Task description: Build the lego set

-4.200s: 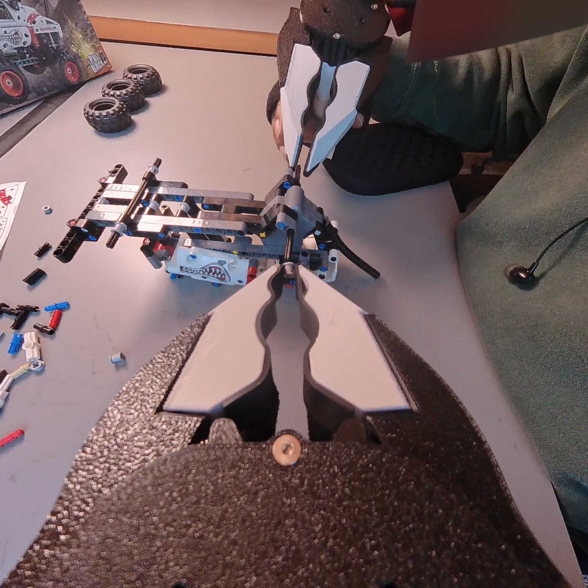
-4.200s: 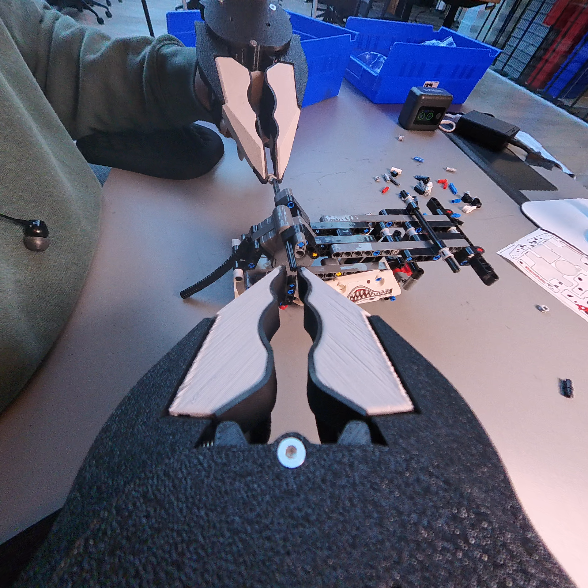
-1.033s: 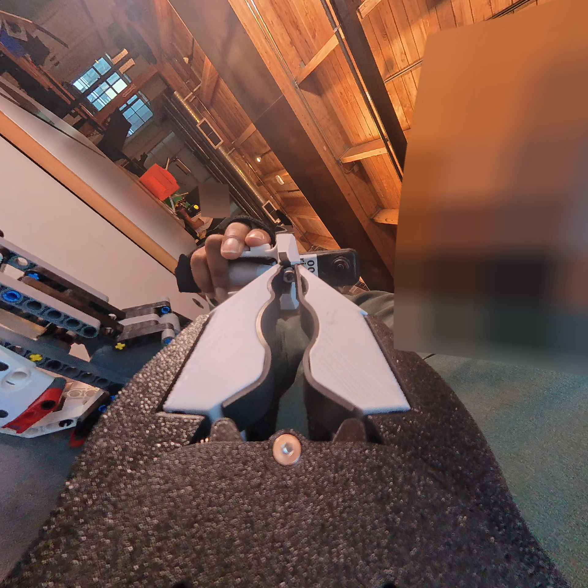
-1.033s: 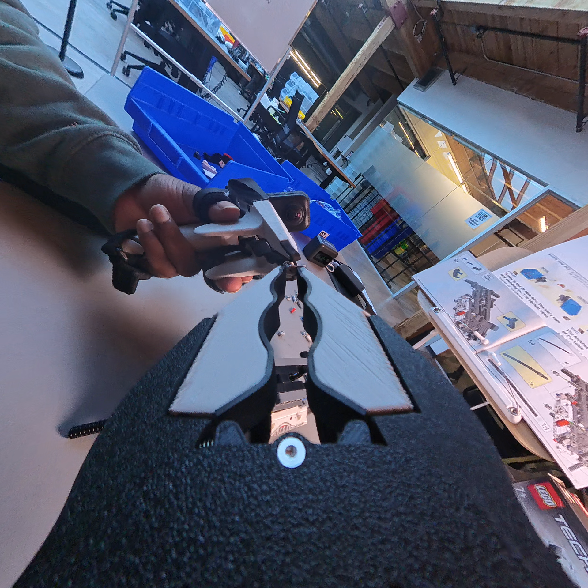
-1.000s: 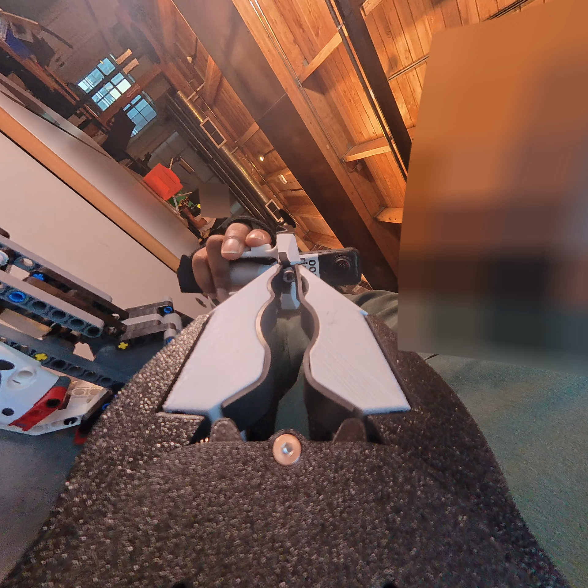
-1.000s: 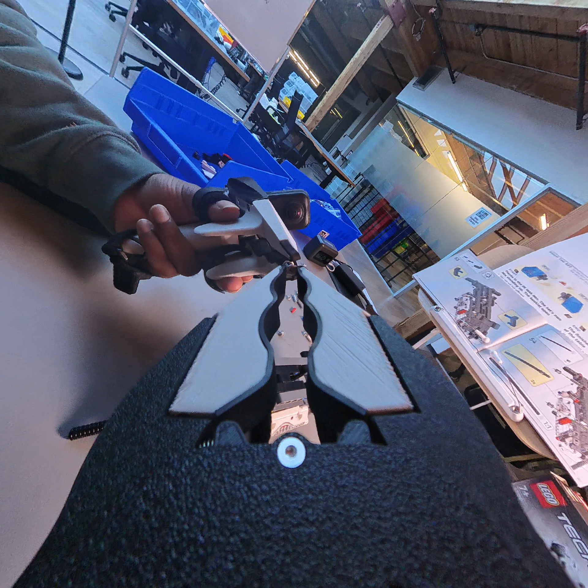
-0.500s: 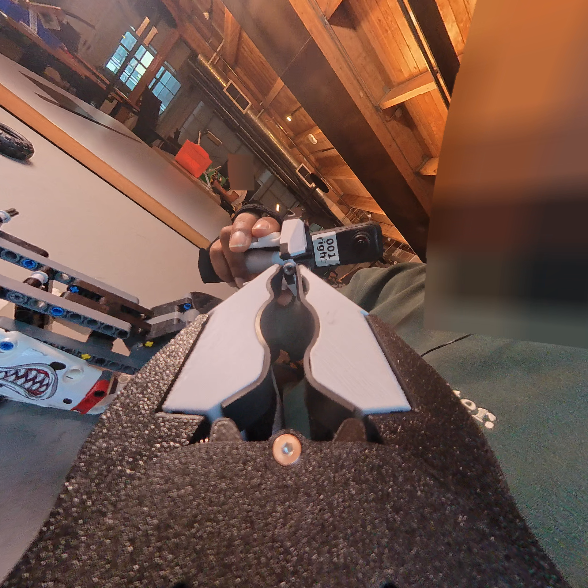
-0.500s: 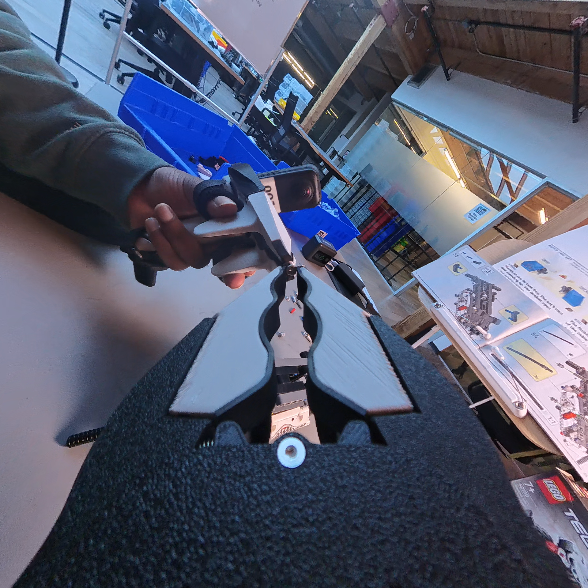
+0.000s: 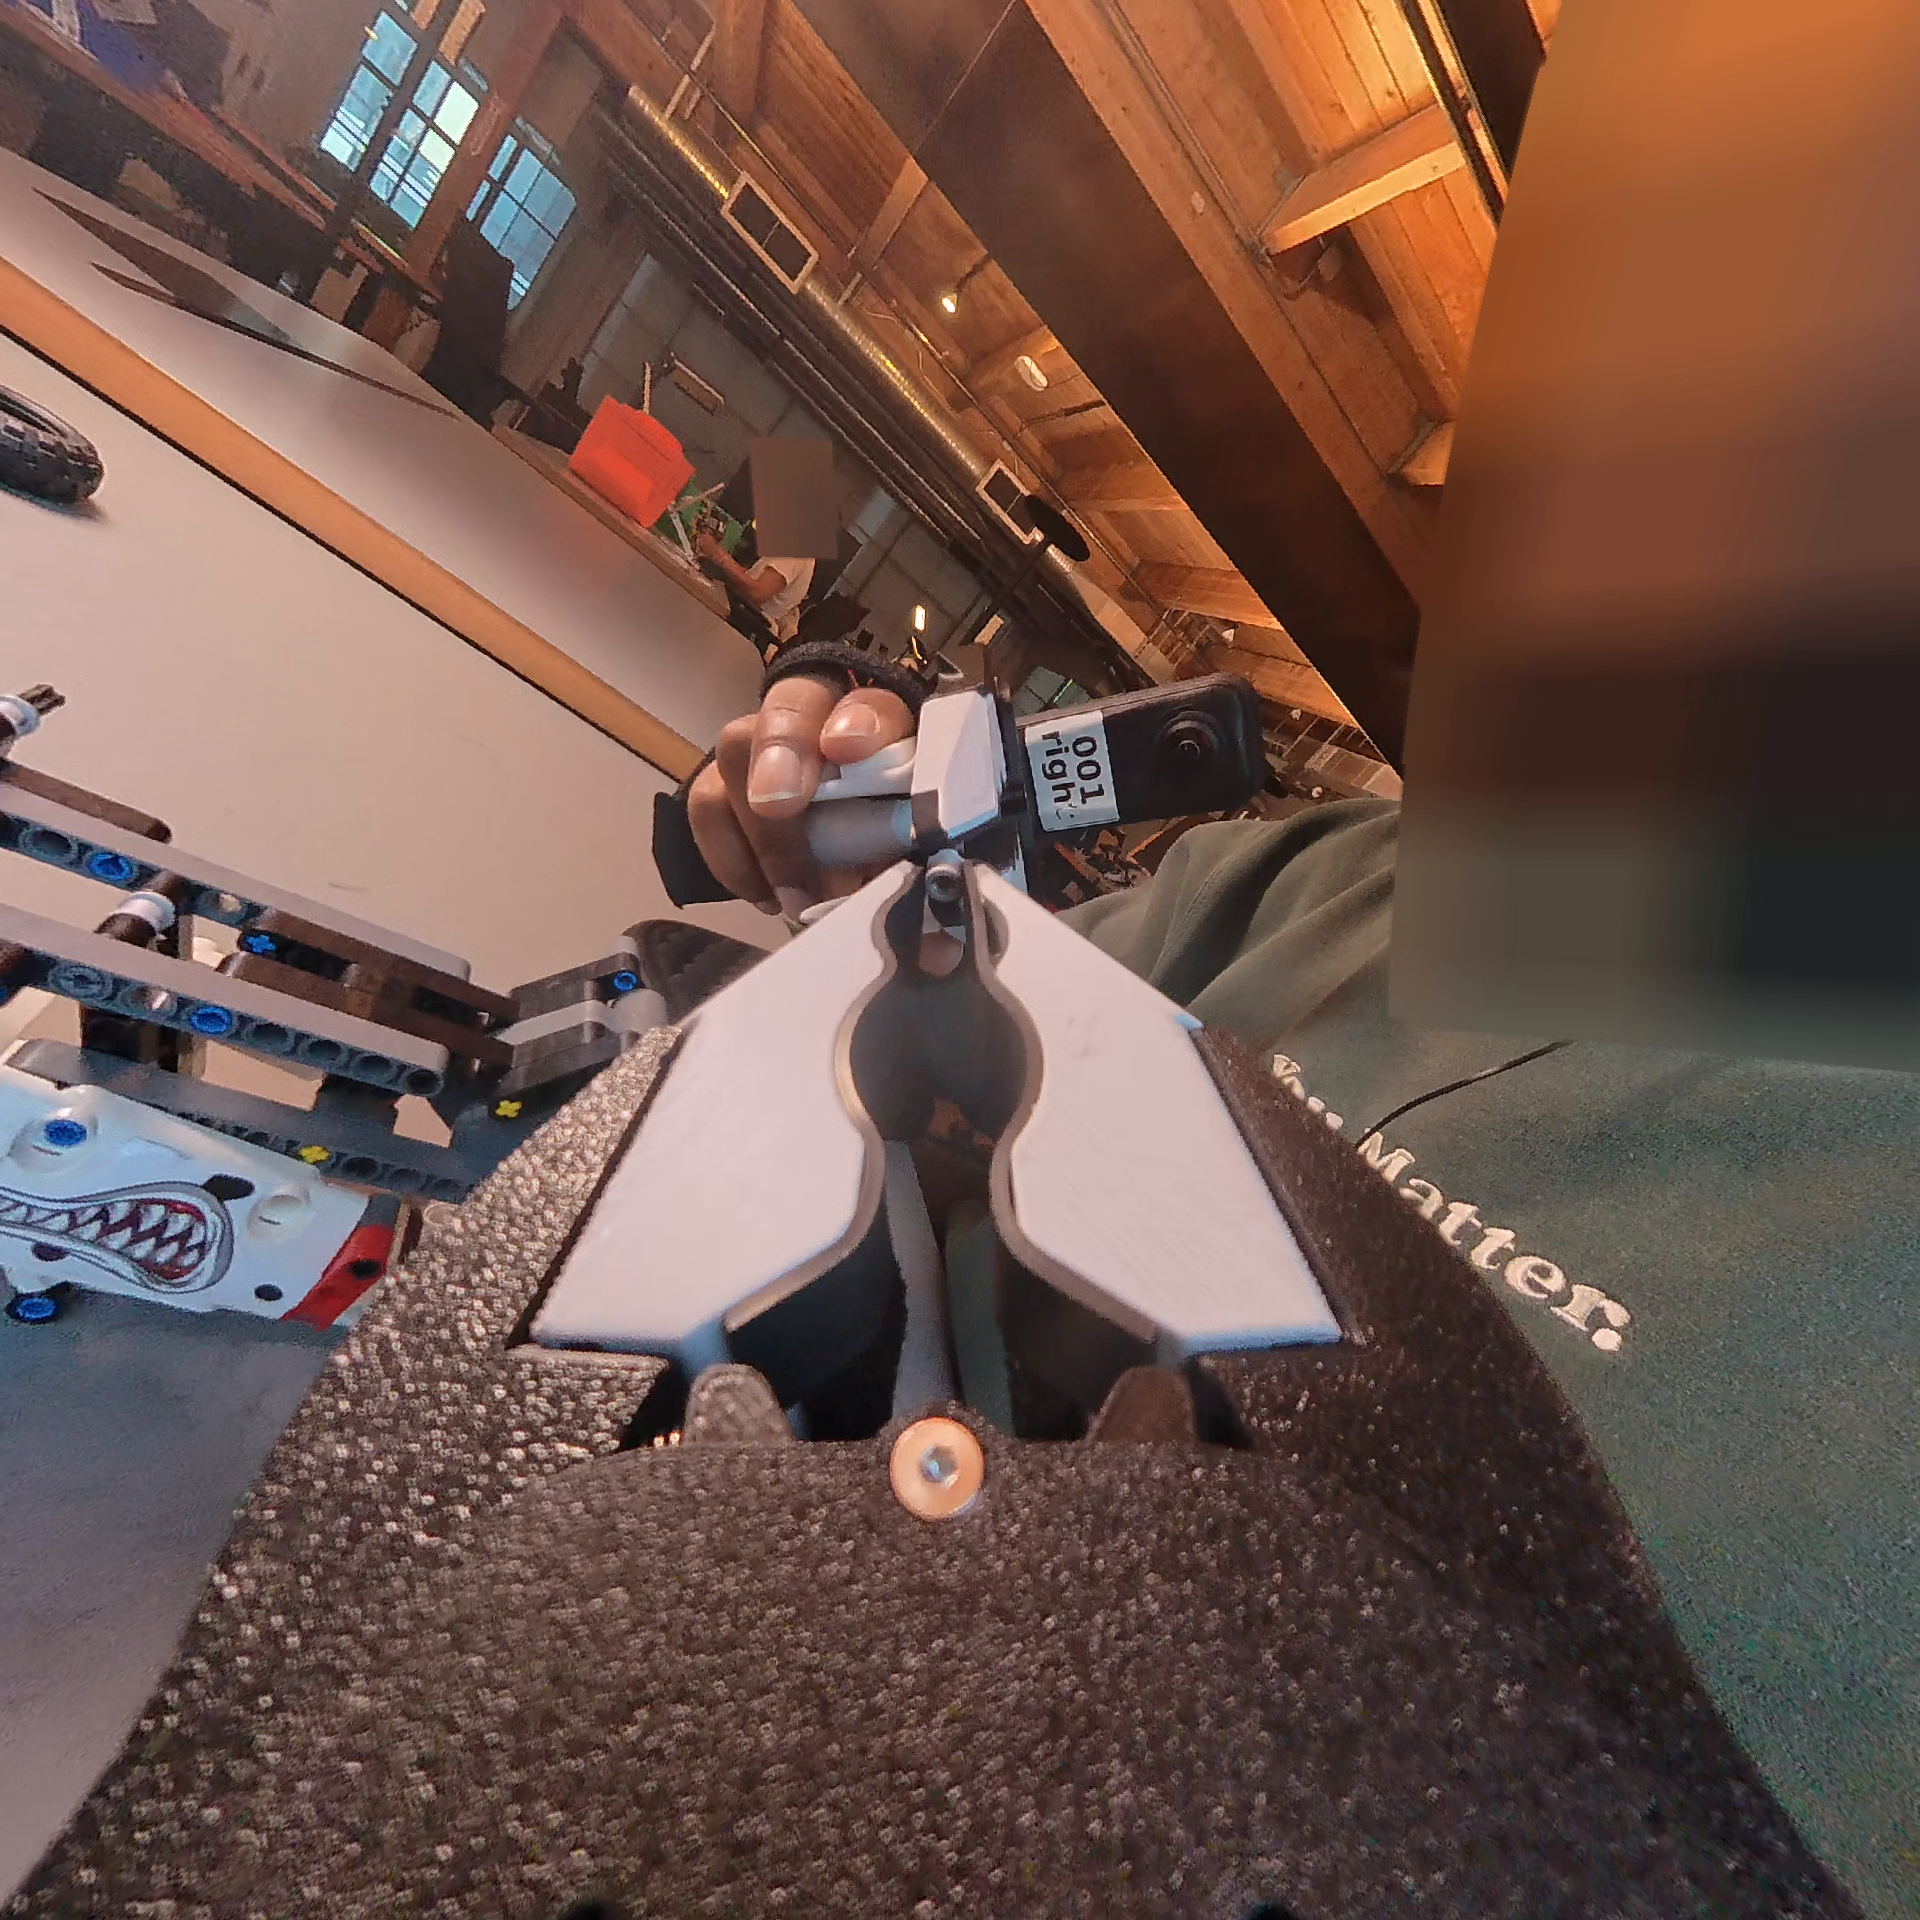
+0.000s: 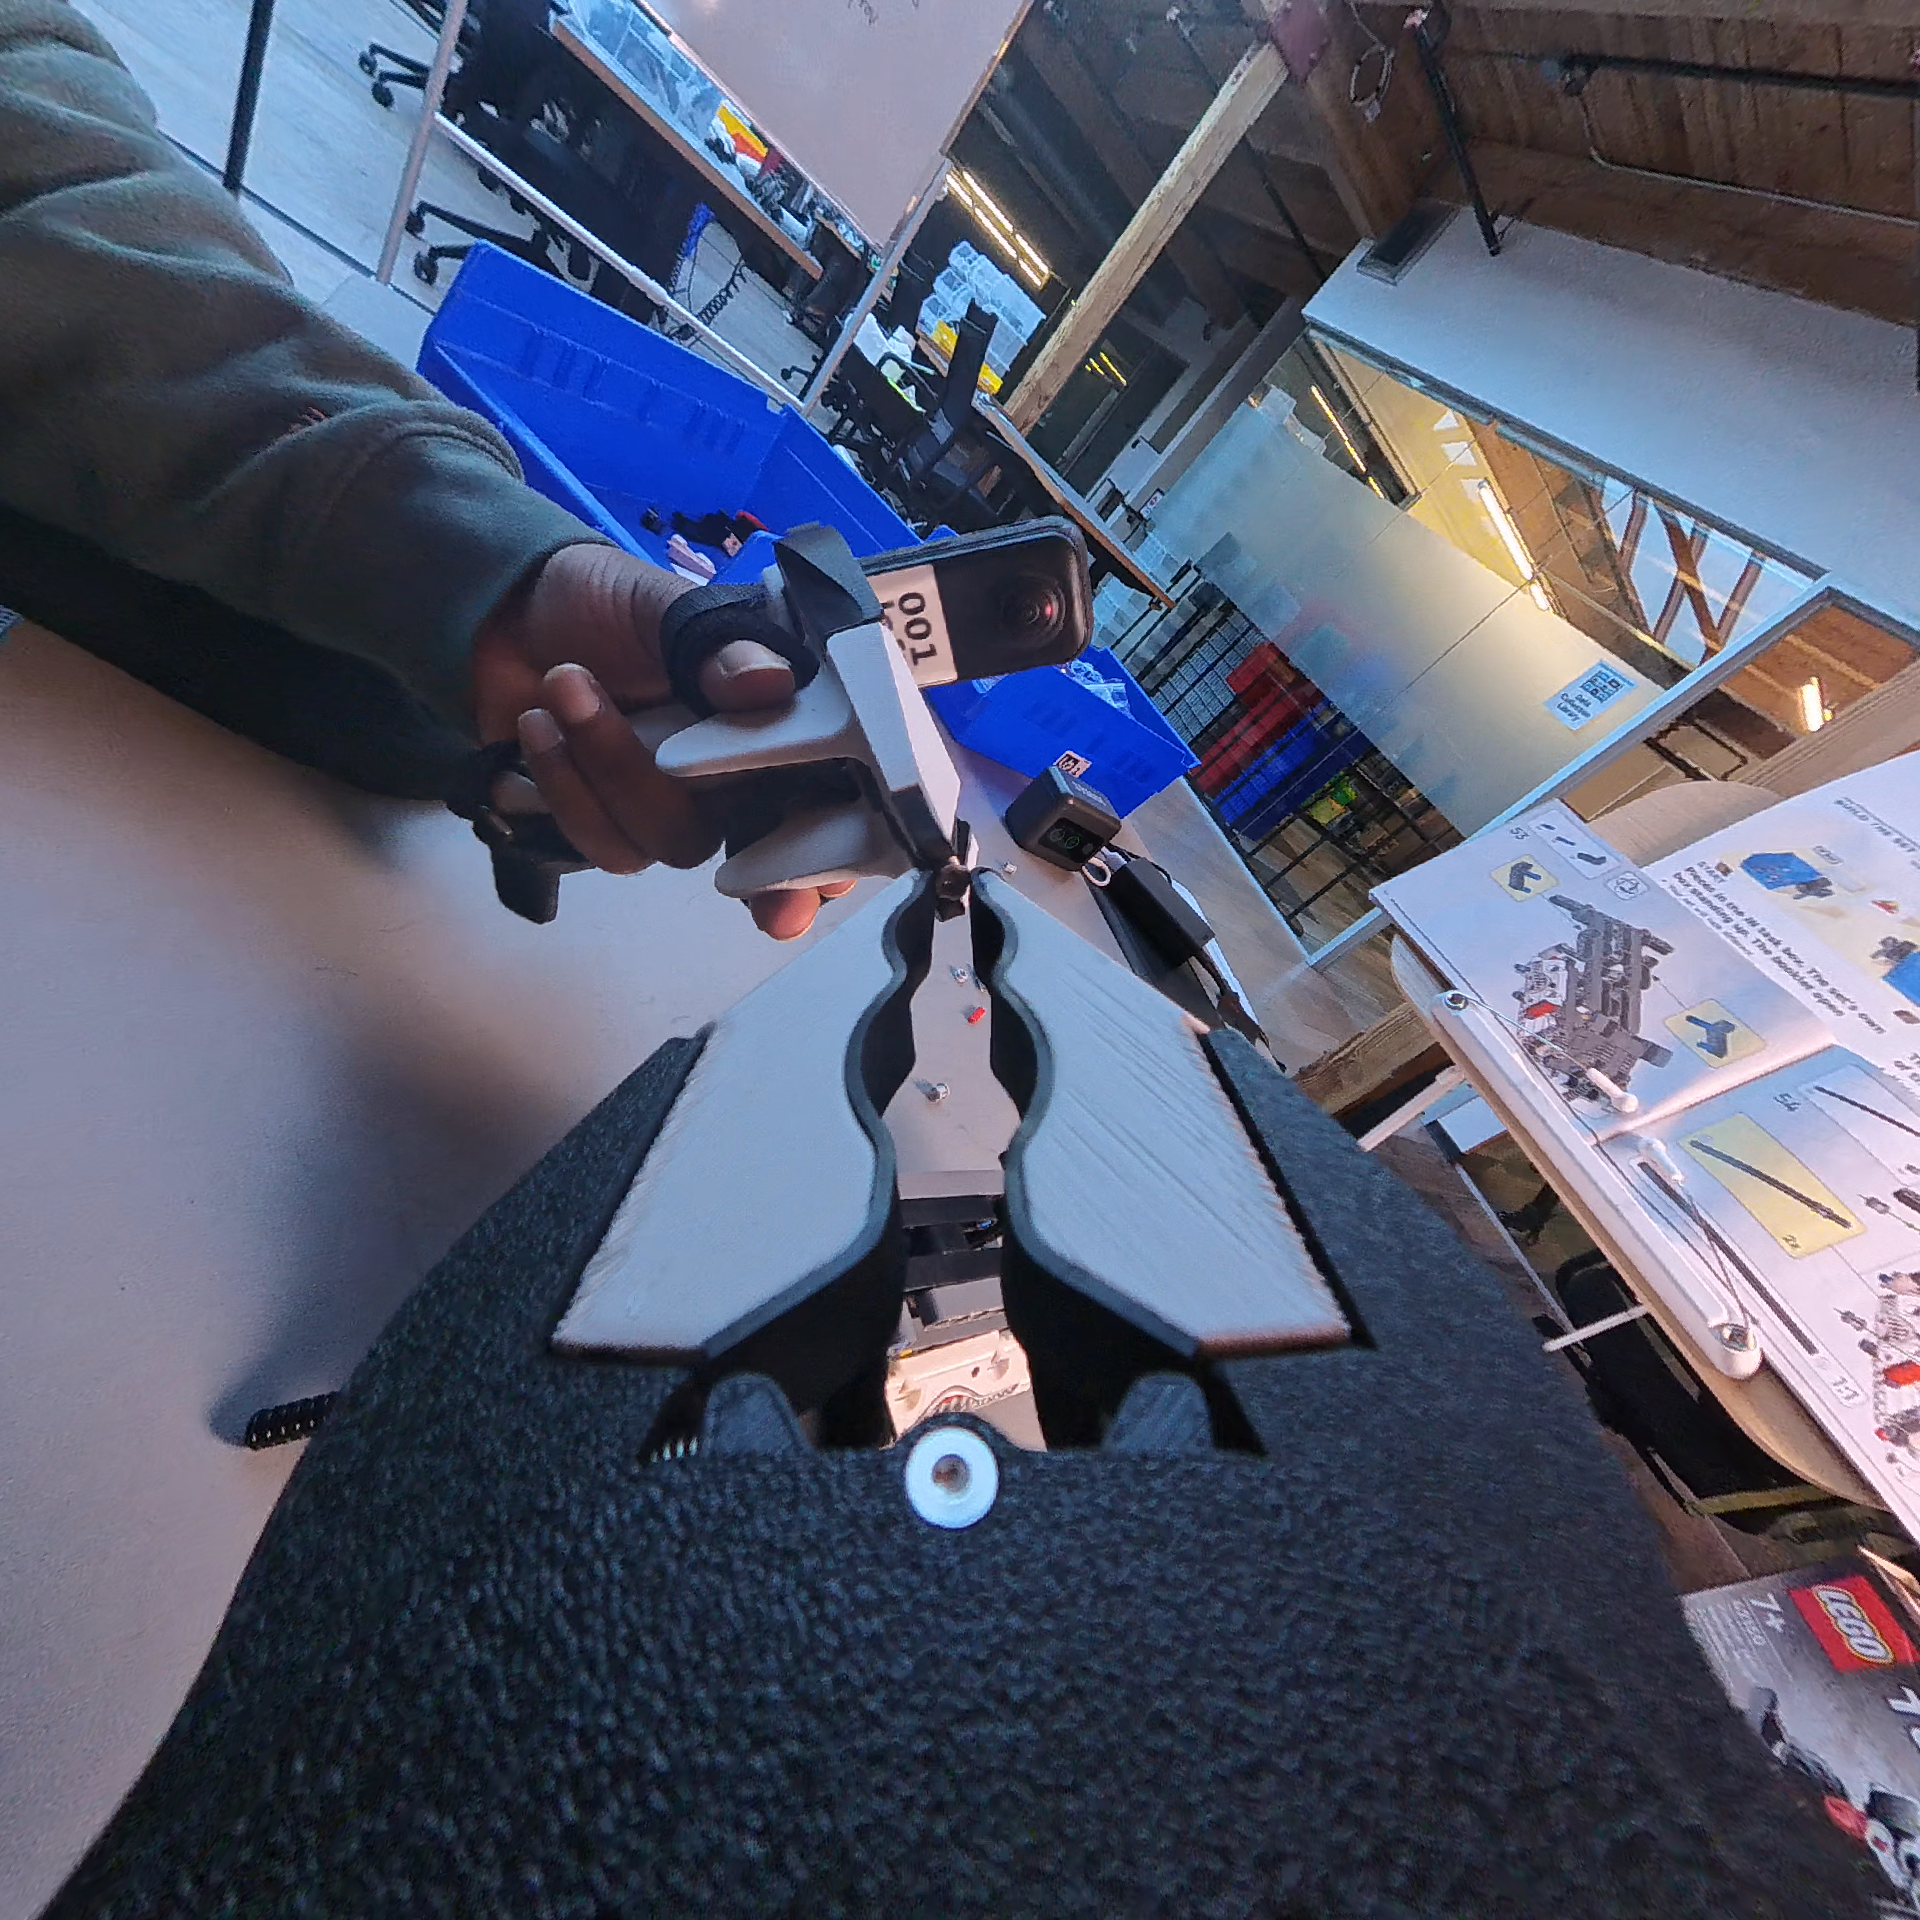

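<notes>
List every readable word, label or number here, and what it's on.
Writing not quoted; bearers only.
White sticker: camera, left wrist view.
White sticker: camera, right wrist view.
White lettering: green sweatshirt.
Print: instruction booklet.
Red logo: box.
Blue wall sign: too small.

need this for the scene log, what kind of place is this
Probably a shared workshop or lab in a converted industrial building: exposed timber ceiling beams, blue parts bins on the worktable, and rows of desks with office chairs behind.

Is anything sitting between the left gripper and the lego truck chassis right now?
Nothing visible: the left gripper points up toward the person, and the grey and black lego truck chassis sits unblocked to its left on the table.
</notes>
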Tool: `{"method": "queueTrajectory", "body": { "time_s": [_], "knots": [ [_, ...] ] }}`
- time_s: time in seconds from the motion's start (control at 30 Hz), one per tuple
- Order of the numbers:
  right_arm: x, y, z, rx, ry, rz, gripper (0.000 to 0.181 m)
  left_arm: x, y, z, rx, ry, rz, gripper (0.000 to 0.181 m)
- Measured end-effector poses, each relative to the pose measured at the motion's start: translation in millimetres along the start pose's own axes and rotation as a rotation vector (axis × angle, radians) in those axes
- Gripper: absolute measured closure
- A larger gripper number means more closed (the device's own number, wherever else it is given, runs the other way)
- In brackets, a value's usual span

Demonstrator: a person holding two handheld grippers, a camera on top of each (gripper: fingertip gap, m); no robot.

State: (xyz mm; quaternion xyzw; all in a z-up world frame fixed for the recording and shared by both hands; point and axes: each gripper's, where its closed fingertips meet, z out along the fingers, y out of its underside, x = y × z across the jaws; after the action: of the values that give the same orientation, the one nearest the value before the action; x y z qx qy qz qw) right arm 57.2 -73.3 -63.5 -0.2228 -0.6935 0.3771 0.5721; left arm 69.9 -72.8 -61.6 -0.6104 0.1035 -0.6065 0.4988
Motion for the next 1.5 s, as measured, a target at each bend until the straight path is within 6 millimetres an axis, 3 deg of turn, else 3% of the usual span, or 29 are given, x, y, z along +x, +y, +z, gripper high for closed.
{"method": "queueTrajectory", "body": {
  "time_s": [0.2, 0.27, 0.47, 0.63, 0.77, 1.07, 1.5],
  "knots": [
    [-3.4, 1.9, 1.0, -0.005, -0.028, 0.04, 0.174, -2.2, 2.5, -4.1, -0.031, -0.028, 0.069, 0.176],
    [-3.0, 8.3, -4.8, -0.028, -0.075, 0.086, 0.164, -9.9, 2.8, -12.2, -0.04, -0.075, 0.119, 0.176],
    [5.2, 64.9, -51.9, -0.177, -0.269, 0.313, 0.167, -35.7, 23.7, -41.3, -0.205, -0.317, 0.374, 0.176],
    [-9.5, 91.7, -57.2, -0.227, -0.375, 0.388, 0.167, -46.8, 43.2, -43.9, -0.313, -0.376, 0.499, 0.176],
    [-18.6, 95.7, -53.1, -0.204, -0.414, 0.417, 0.173, -47.1, 47.4, -39.6, -0.325, -0.363, 0.522, 0.176],
    [-17.9, 93.8, -49.7, -0.16, -0.405, 0.43, 0.177, -50.8, 50.1, -39.9, -0.326, -0.366, 0.515, 0.176],
    [-20.2, 92.9, -49.6, -0.152, -0.476, 0.597, 0.178, -53.8, 47.9, -44.0, -0.323, -0.4, 0.571, 0.176]
  ]
}}
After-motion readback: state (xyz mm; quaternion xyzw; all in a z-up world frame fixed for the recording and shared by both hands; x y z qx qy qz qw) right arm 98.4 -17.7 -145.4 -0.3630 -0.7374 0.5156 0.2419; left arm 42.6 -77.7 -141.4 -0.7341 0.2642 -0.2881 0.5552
